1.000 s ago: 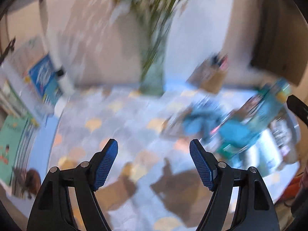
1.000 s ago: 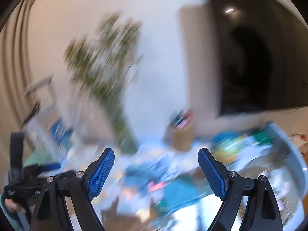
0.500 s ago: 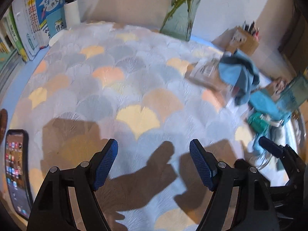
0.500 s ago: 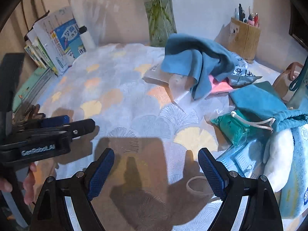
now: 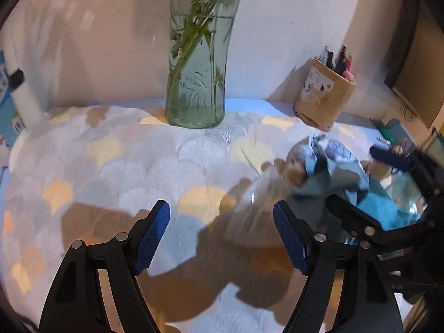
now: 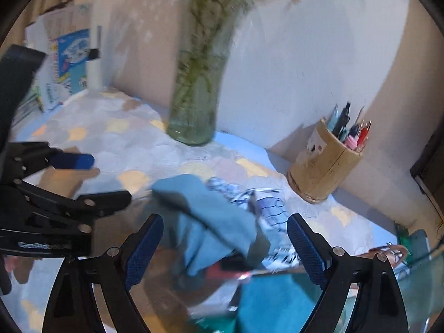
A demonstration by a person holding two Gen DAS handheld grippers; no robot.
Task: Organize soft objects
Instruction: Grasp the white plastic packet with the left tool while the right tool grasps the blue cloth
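A crumpled blue cloth (image 6: pixel 211 222) lies on the patterned tablecloth (image 5: pixel 133 161), over a clear plastic packet with blue print (image 6: pixel 272 208) and something pink. My right gripper (image 6: pixel 224 244) is open, with the cloth between its jaws at a little distance. A teal drawstring pouch (image 6: pixel 274 299) lies nearer. In the left wrist view the cloth (image 5: pixel 333 172) lies to the right. My left gripper (image 5: pixel 222 236) is open and empty over bare tablecloth, left of the cloth. The right gripper also shows in the left wrist view (image 5: pixel 369 186).
A glass vase with green stems (image 5: pixel 195 83) stands at the back by the wall. A pen holder (image 5: pixel 324 100) stands at the back right. Books (image 6: pixel 66 66) lean at the far left. More items crowd the right edge (image 6: pixel 408 238).
Both grippers have swung from looking down at the table to a lower, forward view. The right gripper has closed in on the blue cloth. Both stay open.
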